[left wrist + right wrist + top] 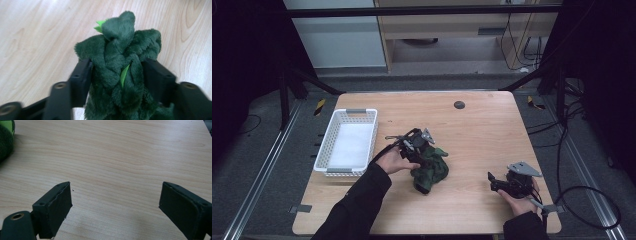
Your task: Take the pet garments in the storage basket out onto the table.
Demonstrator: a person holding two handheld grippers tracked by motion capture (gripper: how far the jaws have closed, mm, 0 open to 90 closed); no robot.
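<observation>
The wooden surface (482,130) carries two things of note: a white slotted basket (332,131) near its left edge and a dark green plush toy (432,172) lying near the middle, a little toward the person's side. The basket stands with its long axis running away from the person, and its pale floor looks bare, with nothing in it.

The plush toy lies just right of the basket, separated from it by a strip of bare wood. The left gripper (418,150) is on top of the toy, so it is by far the nearer of the two; from it, the basket lies off to the left. In the left gripper view the plush toy (120,72) fills the space between the two black jaws, which press into the fur on either side, so the left gripper is clamped on the toy. Small bright green tabs (99,26) poke out of the fur at the top and in the middle. Whether the toy is lifted off the wood or resting on it cannot be told.

The right gripper (499,182) sits well apart, near the right front corner, with its jaws spread wide over bare wood and holding nothing; in the right gripper view the plush toy (5,142) peeks in at the upper left corner.

Judging by this layout, the coming move is likely a carry leftward into the basket.
</observation>
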